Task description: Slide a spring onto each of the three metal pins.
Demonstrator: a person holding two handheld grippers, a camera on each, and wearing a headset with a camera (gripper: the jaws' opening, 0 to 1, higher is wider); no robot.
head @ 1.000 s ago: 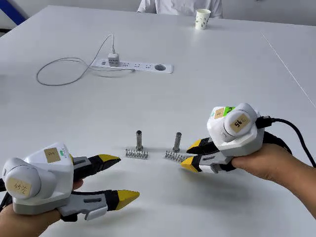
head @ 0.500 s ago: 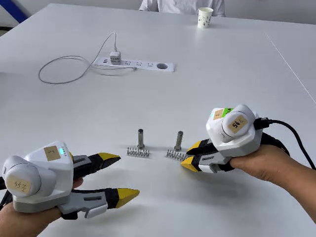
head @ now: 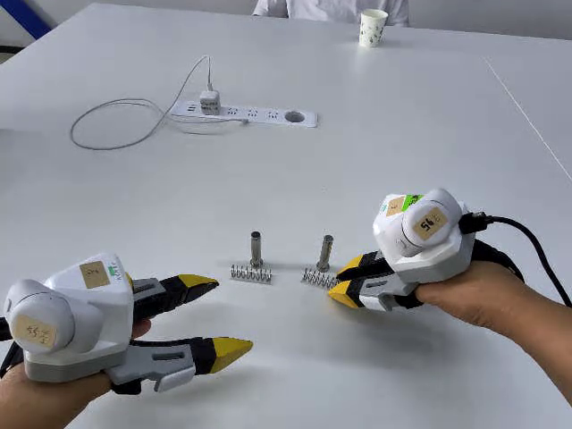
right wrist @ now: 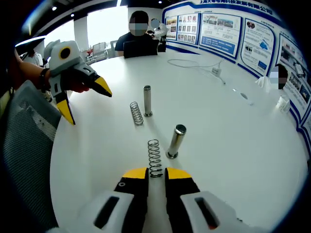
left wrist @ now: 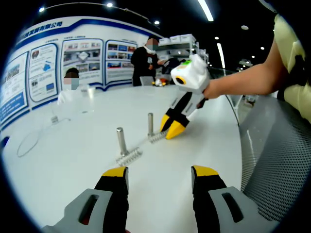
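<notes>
Two metal pins stand upright on the white table, the left pin [head: 256, 249] [left wrist: 121, 141] [right wrist: 146, 100] and the right pin [head: 324, 253] [left wrist: 150, 123] [right wrist: 176, 141]. A spring [head: 249, 273] [left wrist: 129, 157] [right wrist: 136, 112] lies at the left pin's foot. A second spring [head: 316, 280] [left wrist: 156, 138] [right wrist: 154, 158] lies by the right pin, its near end between the tips of my right gripper [head: 344, 281] [right wrist: 155, 173] [left wrist: 174, 127], whose jaws stand nearly together on it. My left gripper [head: 228, 317] [left wrist: 159, 171] [right wrist: 86, 101] hovers wide open, holding nothing, short of the left spring.
A white power strip [head: 241, 115] with a charger and looped cable [head: 107, 125] lies further back. A paper cup [head: 372, 29] stands at the far edge, where a person sits. A mesh chair back [left wrist: 277, 160] is beside the table's edge.
The head camera has shifted slightly. My right gripper's jaws have narrowed a little around the spring's end. The left gripper has barely moved.
</notes>
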